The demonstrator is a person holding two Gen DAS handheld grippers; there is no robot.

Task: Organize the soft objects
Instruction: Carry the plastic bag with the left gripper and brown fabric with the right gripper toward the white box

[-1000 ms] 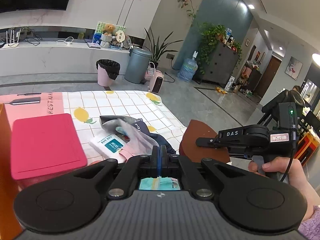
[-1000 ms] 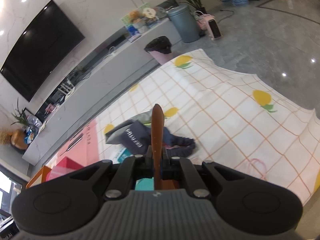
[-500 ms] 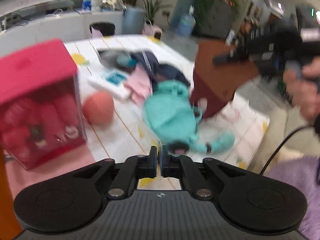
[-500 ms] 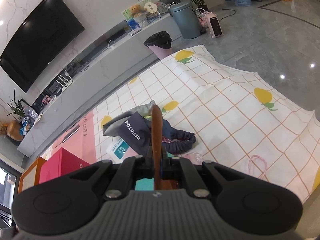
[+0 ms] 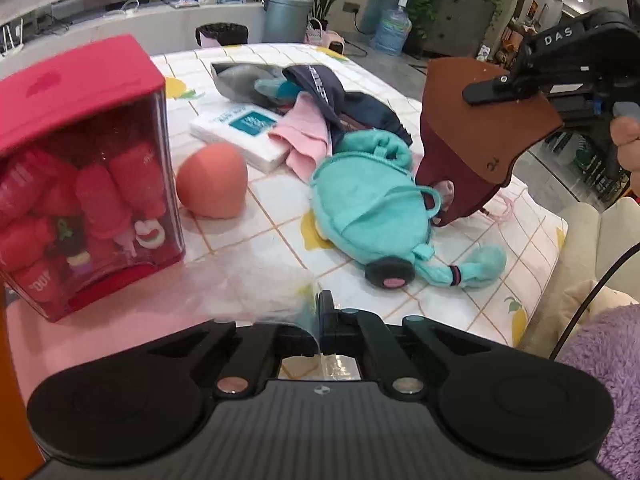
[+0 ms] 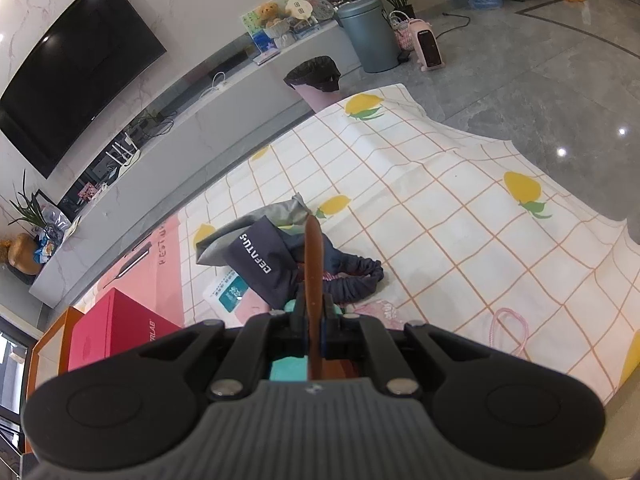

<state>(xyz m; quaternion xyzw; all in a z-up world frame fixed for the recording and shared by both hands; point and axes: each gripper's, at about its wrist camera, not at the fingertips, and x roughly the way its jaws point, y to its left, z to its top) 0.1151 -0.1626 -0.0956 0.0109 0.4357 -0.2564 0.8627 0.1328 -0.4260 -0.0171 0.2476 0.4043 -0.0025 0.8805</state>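
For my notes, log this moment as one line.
left gripper: shut on clear plastic wrap | right gripper: shut on brown flap of maroon pouch

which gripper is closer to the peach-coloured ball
Left. The left gripper, shut on a clear plastic film, sits just in front of the ball. The right gripper holds the brown flap of a maroon pouch, beyond the teal plush.

A grey bin (image 6: 370,36) stands beside a pink heater (image 6: 429,44).
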